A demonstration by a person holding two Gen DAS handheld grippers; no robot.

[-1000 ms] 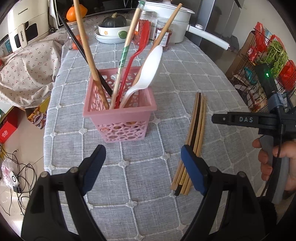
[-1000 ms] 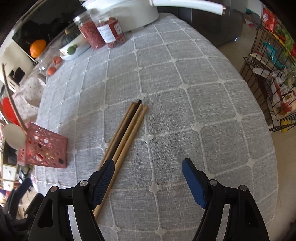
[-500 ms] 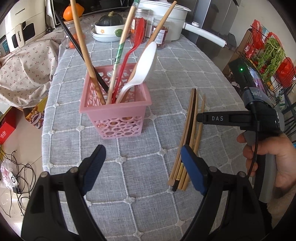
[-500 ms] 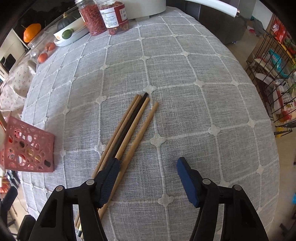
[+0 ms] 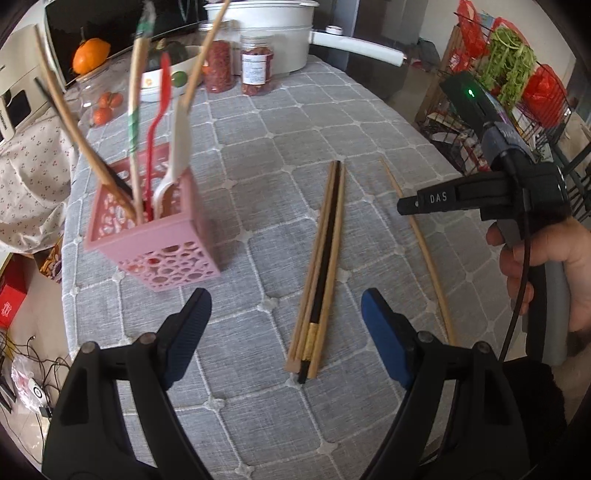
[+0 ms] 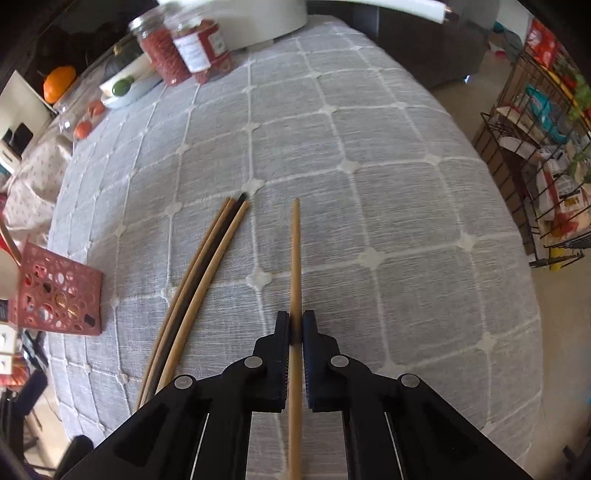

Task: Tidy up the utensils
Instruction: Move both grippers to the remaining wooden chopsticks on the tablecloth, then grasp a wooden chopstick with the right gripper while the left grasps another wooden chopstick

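Right hand-held gripper (image 6: 294, 332) clamps one chopstick (image 6: 295, 258); left hand-held gripper (image 5: 284, 314) gapes above three chopsticks (image 5: 325, 258).

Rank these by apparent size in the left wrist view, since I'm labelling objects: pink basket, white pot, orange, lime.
1. Pink basket
2. White pot, farther away and cut off at the top, so possibly bigger in reality
3. Orange
4. Lime

The white letters "DAS" stand on the side of the black right gripper (image 5: 436, 201) in the left wrist view. The white paper label on the clear jar of red dried fruit (image 5: 257, 66) carries print too blurred to read in either view.
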